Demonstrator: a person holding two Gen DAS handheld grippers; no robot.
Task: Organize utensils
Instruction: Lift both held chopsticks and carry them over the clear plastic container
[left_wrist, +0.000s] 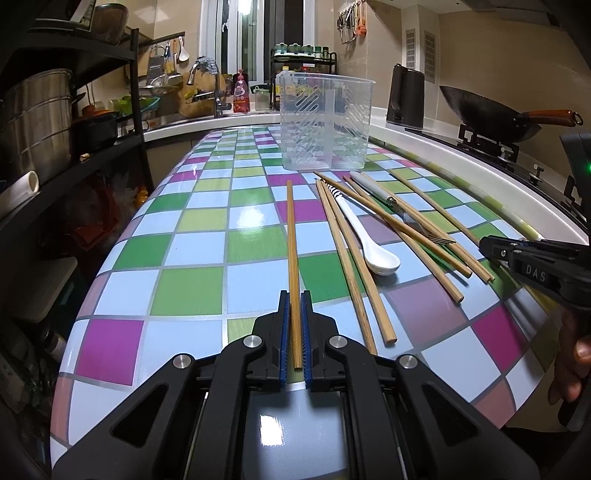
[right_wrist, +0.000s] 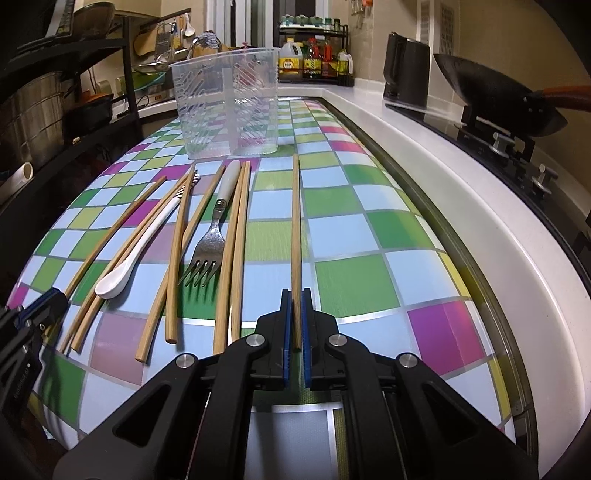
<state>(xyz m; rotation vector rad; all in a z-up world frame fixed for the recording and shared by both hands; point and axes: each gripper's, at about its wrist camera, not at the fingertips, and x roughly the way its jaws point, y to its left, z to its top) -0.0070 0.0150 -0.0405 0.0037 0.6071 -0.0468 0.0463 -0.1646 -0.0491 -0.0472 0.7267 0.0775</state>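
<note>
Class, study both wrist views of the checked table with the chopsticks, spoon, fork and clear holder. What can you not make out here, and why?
- Clear holder: whether anything lies at its bottom; ribbed walls blur the inside, both views.
- Left gripper, shut on a chopstick: the stick's near end, hidden between the pads.
- Right gripper, shut on another chopstick: the same.
- Fork: in the left view, chopsticks cover most of it.
- Bottles behind: labels too small.

A small kitchen with beige tiled walls surrounds a table covered in glossy checkered squares of blue, green and purple. A dark metal shelf with steel pots stands to the left, and a window sits behind a sink tap. On the right, a white counter carries a black wok on a stove.
</note>
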